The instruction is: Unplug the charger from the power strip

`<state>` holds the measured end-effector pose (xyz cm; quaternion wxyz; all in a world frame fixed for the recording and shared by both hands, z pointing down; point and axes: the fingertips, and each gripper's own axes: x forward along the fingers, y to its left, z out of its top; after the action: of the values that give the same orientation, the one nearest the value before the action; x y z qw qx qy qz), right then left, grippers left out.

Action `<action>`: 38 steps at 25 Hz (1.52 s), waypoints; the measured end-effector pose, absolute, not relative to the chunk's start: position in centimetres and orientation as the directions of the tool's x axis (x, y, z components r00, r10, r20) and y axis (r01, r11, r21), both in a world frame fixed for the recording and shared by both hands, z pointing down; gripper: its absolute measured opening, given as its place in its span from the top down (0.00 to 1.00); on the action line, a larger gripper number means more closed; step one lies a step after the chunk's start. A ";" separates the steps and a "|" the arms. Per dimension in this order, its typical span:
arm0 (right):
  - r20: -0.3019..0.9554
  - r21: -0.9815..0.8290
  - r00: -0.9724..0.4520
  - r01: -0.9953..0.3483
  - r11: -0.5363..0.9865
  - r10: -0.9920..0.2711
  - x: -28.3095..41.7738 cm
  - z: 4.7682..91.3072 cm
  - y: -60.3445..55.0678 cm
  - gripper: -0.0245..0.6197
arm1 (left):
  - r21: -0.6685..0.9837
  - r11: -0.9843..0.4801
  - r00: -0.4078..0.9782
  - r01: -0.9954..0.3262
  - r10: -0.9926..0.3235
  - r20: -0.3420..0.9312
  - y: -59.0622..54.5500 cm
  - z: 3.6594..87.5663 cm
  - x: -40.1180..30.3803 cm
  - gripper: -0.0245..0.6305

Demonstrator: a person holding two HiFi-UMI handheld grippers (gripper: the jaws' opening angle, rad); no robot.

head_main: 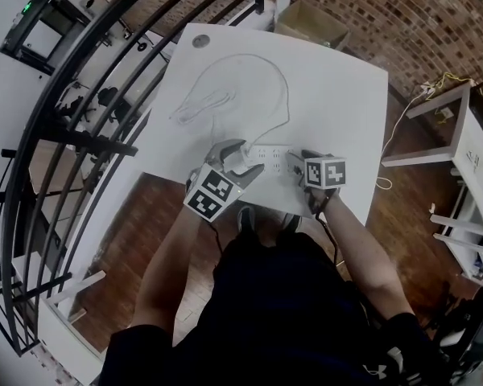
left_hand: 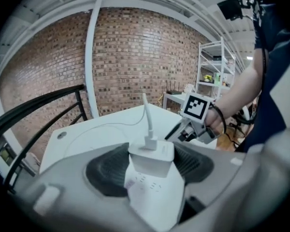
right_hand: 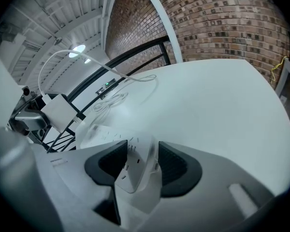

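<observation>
The white charger (left_hand: pixel 152 153) sits between the pads of my left gripper (left_hand: pixel 152 161), which is shut on it. Its white cable (left_hand: pixel 147 115) rises from its top. In the right gripper view the charger (right_hand: pixel 58 111) hangs in the air to the left, clear of the white power strip (right_hand: pixel 111 132). My right gripper (right_hand: pixel 137 163) is shut on the near end of that strip, pressing it on the white table (head_main: pixel 330 103). In the head view the left gripper (head_main: pixel 240 161) and the right gripper (head_main: pixel 296 164) stand close together over the strip (head_main: pixel 267 151).
The cable (head_main: pixel 282 95) loops widely across the table's far half. A black railing (head_main: pixel 80 135) runs along the table's left side. A cardboard box (head_main: pixel 310 22) stands beyond the far edge, a small white side table (head_main: pixel 443 119) to the right, with a brick wall behind.
</observation>
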<state>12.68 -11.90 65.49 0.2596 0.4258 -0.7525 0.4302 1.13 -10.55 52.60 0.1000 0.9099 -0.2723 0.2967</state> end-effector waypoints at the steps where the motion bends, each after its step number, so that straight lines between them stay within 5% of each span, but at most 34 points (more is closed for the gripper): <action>1: 0.759 -0.422 -0.500 -0.866 0.269 -0.416 12.7 65.5 -11.9 0.64 | 0.021 -0.823 0.671 -0.568 -0.448 0.591 -10.6 52.4 0.5 0.53; 10: 0.788 -0.371 -0.457 -0.887 0.274 -0.412 13.0 65.3 -12.1 0.64 | -0.015 -0.744 0.580 -0.668 -0.532 0.617 -11.3 52.8 -7.1 0.53; 20: 0.802 -0.338 -0.414 -0.909 0.243 -0.431 12.8 64.9 -12.0 0.64 | -0.212 -0.763 0.390 -0.610 -0.522 0.758 -12.1 56.5 -15.9 0.53; 26: 0.809 -0.322 -0.389 -0.920 0.223 -0.440 12.9 65.0 -12.0 0.64 | -0.349 -0.824 0.255 -0.446 -0.491 0.833 -12.4 59.3 -19.2 0.53; 38: 0.814 -0.303 -0.346 -0.938 0.167 -0.466 13.1 64.8 -11.9 0.64 | -0.369 -0.898 0.154 -0.238 -0.410 0.899 -11.9 63.3 -20.2 0.53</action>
<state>13.12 -11.91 64.81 0.2855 0.4954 -0.7087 0.4133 -20.24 -11.87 63.27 -0.0703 0.7564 -0.2143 0.6140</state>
